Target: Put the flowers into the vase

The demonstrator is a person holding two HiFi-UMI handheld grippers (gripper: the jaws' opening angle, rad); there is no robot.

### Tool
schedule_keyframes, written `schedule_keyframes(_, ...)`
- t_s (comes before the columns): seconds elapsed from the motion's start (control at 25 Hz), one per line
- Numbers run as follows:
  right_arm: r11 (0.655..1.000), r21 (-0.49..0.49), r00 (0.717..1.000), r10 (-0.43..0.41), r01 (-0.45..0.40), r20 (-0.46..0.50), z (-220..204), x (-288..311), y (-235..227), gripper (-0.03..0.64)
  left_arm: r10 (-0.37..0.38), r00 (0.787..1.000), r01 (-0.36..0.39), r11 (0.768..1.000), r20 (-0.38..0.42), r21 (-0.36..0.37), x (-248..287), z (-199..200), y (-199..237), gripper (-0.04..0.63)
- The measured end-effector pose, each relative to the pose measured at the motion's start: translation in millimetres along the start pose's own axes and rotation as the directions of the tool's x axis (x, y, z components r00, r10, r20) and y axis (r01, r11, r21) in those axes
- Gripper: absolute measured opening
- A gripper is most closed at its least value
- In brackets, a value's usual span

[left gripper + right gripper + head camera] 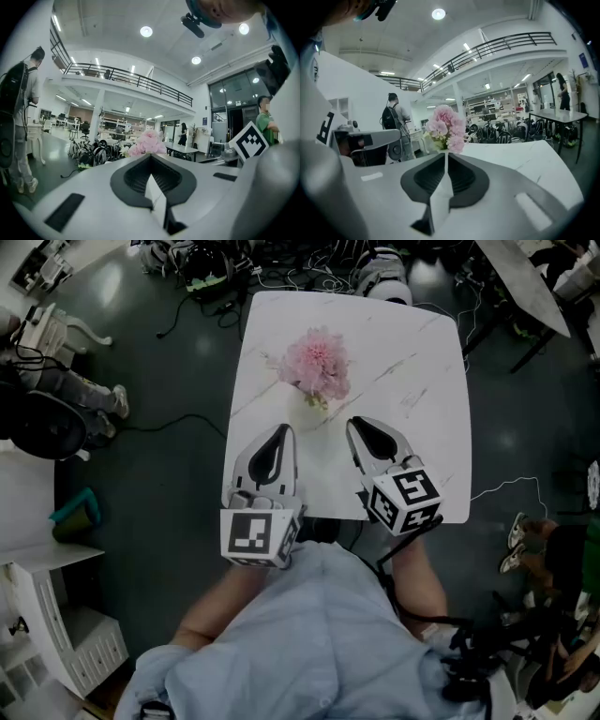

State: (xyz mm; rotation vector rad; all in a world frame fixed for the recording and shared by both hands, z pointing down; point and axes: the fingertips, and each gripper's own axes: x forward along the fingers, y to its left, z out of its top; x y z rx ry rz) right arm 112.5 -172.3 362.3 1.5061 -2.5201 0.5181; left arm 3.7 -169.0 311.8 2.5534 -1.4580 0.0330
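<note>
I hold both tongs side by side over the near part of the white table (422, 371), tips pointing away from me. The left tongs (281, 431) are pressed together with nothing between them. The right tongs (356, 424) are likewise closed and empty. The pink flowers (319, 364) stand just ahead of both tips, between the two lines of the tongs and touching neither. They sit upright in a pale vase (316, 401), which the blooms mostly hide.
</note>
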Motion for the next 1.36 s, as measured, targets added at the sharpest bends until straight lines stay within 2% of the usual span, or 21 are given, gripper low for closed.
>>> schedule_keyframes(0.08, 1.0, 0.006, 0.999, -0.021, 0.021, 0.031, 5.8, -9.5, 1.1, 0.004, -0.005, 1.0, 0.005, 1.0, 0.012, 0.009, -3.2, 3.1, -6.5, 0.003)
schedule_keyframes(0.52, 0.999, 0.005, 0.993, -0.051, 0.05, 0.102, 17.4, -42.2, 11.3, 0.0, -0.052, 0.997, 0.049, 0.997, 0.062, 0.055, -15.5, 15.9, -36.3, 0.003)
schedule_keyframes(1.36, 1.0, -0.017, 0.992, -0.022, 0.025, 0.12, 32.2, -37.1, 22.1, 0.0, -0.073, 0.994, 0.068, 0.996, 0.081, 0.06, -14.3, 24.5, -36.4, 0.004)
